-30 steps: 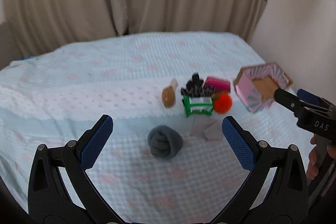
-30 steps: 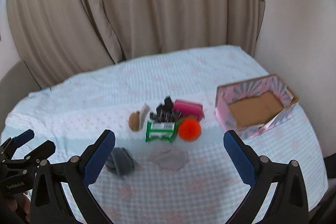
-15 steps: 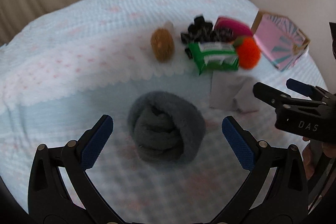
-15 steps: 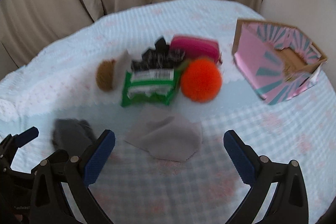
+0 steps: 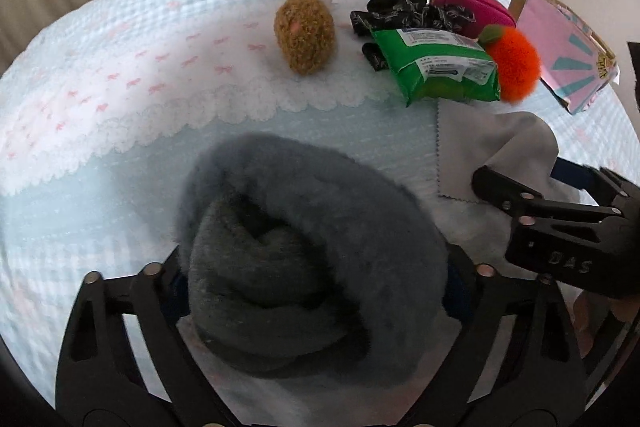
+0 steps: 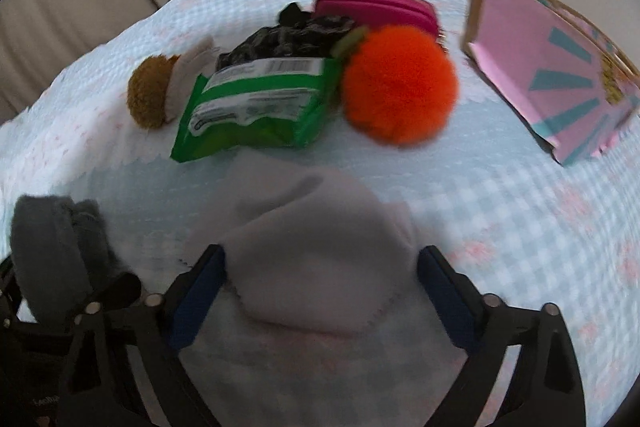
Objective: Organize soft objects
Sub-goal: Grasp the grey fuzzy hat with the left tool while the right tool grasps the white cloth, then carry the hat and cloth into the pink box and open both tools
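A dark grey fluffy rolled bundle (image 5: 312, 255) lies on the light blue bedspread (image 5: 100, 187). My left gripper (image 5: 314, 255) straddles it, its jaws closing, and the fluff hides most of the blue pads. A flat pale grey cloth (image 6: 320, 255) lies between the pads of my right gripper (image 6: 320, 251), whose jaws are also closing; I see no squeeze on it. In the left wrist view the right gripper (image 5: 524, 173) sits over that cloth (image 5: 496, 143). The right wrist view shows the bundle (image 6: 52, 247) at the lower left.
Behind the cloth lie a green packet (image 6: 256, 107), an orange pompom (image 6: 400, 83), a black scrunchie (image 6: 288, 35), a magenta pouch (image 6: 372, 7) and a brown plush (image 6: 148, 95). A pink cardboard box (image 6: 552, 75) stands at the right. Beige curtains hang behind the bed.
Both grippers have dropped steeply toward the bed. The left one now surrounds the grey bundle and the right one brackets the grey cloth; both jaws have narrowed slightly.
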